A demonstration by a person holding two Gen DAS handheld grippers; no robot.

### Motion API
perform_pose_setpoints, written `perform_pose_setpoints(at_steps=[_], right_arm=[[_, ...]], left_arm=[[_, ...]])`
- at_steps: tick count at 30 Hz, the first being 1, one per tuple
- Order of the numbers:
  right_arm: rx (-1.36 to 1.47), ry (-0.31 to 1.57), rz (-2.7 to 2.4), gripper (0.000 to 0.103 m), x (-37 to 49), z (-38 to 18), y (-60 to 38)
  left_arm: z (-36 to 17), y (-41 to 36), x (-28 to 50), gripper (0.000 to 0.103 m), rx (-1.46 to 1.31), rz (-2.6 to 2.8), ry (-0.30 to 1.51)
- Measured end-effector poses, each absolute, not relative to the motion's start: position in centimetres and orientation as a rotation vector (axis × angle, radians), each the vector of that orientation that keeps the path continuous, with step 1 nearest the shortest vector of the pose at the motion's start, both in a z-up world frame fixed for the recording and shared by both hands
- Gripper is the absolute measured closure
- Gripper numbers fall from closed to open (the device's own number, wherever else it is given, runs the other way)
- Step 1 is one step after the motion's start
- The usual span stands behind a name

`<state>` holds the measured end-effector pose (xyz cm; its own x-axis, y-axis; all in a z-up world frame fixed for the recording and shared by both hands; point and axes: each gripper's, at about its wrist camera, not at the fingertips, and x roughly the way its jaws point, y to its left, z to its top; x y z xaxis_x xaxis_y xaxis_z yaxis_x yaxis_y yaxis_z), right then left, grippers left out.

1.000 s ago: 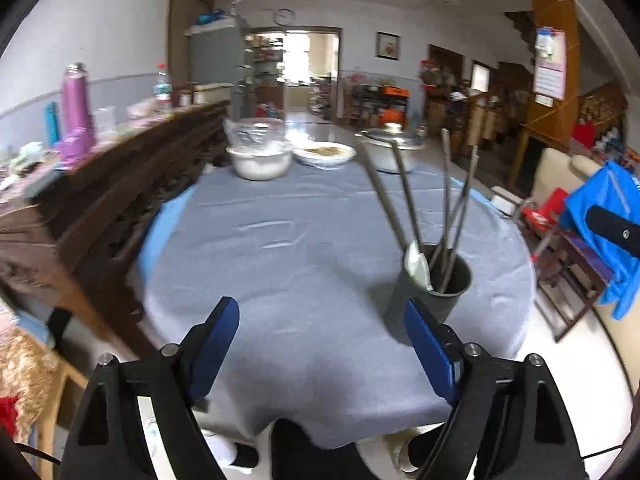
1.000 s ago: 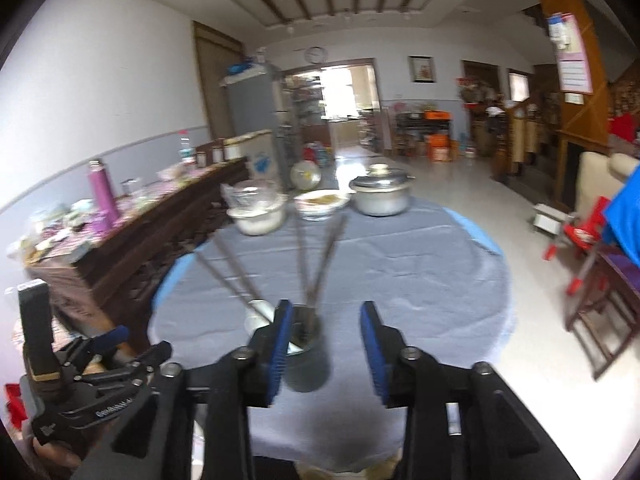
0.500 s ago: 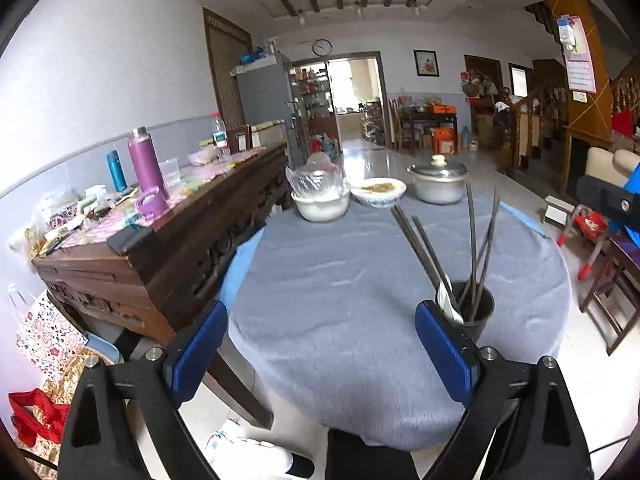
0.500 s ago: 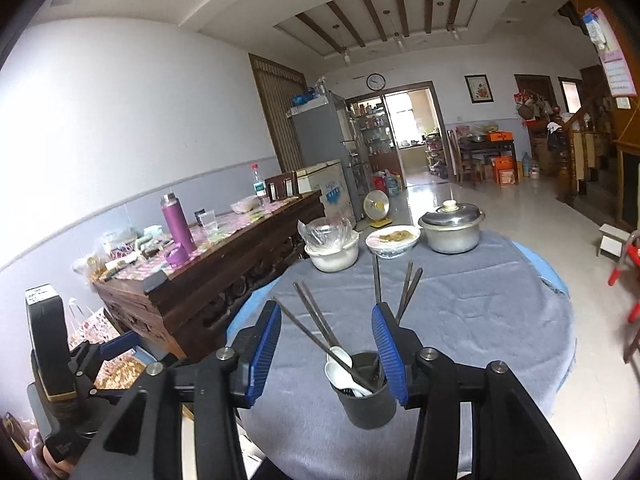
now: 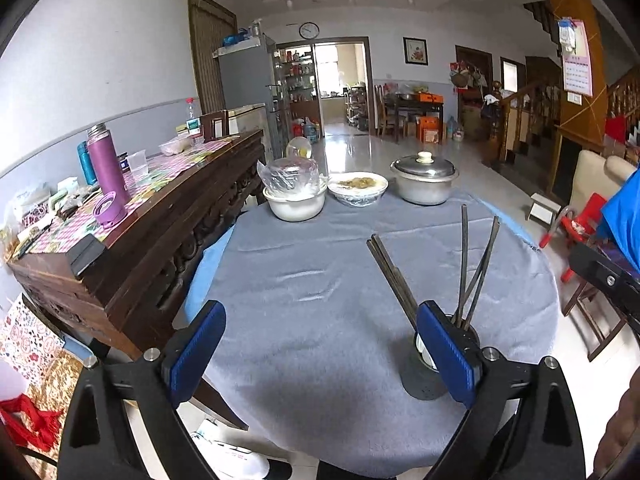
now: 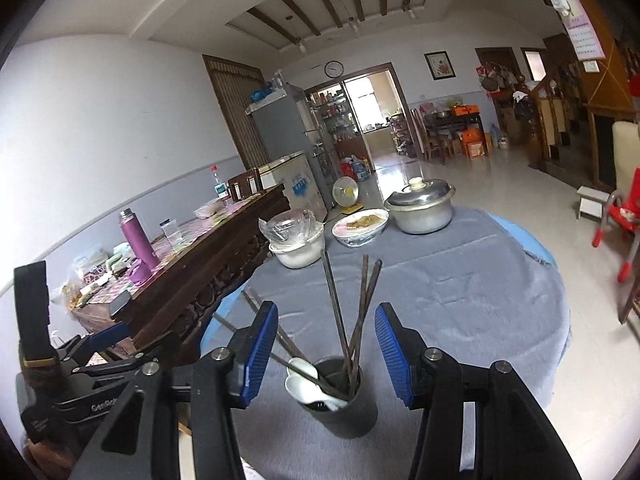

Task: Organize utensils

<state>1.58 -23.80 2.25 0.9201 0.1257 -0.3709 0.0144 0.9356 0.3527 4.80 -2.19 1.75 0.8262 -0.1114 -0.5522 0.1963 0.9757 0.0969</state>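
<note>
Because every utensil I can see is already standing in the dark cup (image 6: 340,404), I am judging the sorting to be done or nearly so, and I am holding both tools back from it. I am keeping my right gripper (image 6: 326,354) spread, with nothing between its blue pads, hanging just above and in front of the cup. The chopsticks (image 6: 362,312) are leaning out of it in a loose fan, and a white spoon (image 6: 306,386) is resting against the rim on the near side. They are leaning that way, I think, because the cup is wide and they were simply dropped in.

I am holding my left gripper (image 5: 320,350) spread wide as well, empty, pointing at bare cloth. From that side the cup (image 5: 428,376) is sitting near the table's front edge, partly hidden behind one pad.

Everything is sitting on a round table (image 5: 304,280) under a grey cloth with a few creases. At its far side are standing a white bowl (image 5: 294,202) with a plastic bag in it, a covered dish (image 5: 358,188) of food and a lidded metal pot (image 5: 424,180). A dark wooden sideboard (image 5: 168,216) is running along the wall on my left, crowded with a purple flask (image 5: 106,176) and small clutter. Beyond, a tiled floor is leading to an open doorway.
</note>
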Motion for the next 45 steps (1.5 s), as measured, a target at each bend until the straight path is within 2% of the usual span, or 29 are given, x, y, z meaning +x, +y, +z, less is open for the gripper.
perform_pose_setpoints(at_steps=[15, 35, 45], right_arm=[[0.325, 0.474, 0.116, 0.048, 6.0, 0.4, -21.2], [0.29, 0.462, 0.125, 0.048, 2.1, 0.0, -23.4], [0.242, 0.445, 0.099, 0.044, -0.2, 1.1, -22.9]], left_arm=[[0.8, 0.2, 5.6, 0.007, 0.122, 0.012, 0.637], [1.6, -2.9, 3.7, 0.007, 0.112, 0.011, 0.63], [2.6, -3.1, 2.0, 0.007, 0.108, -0.003, 0.596]])
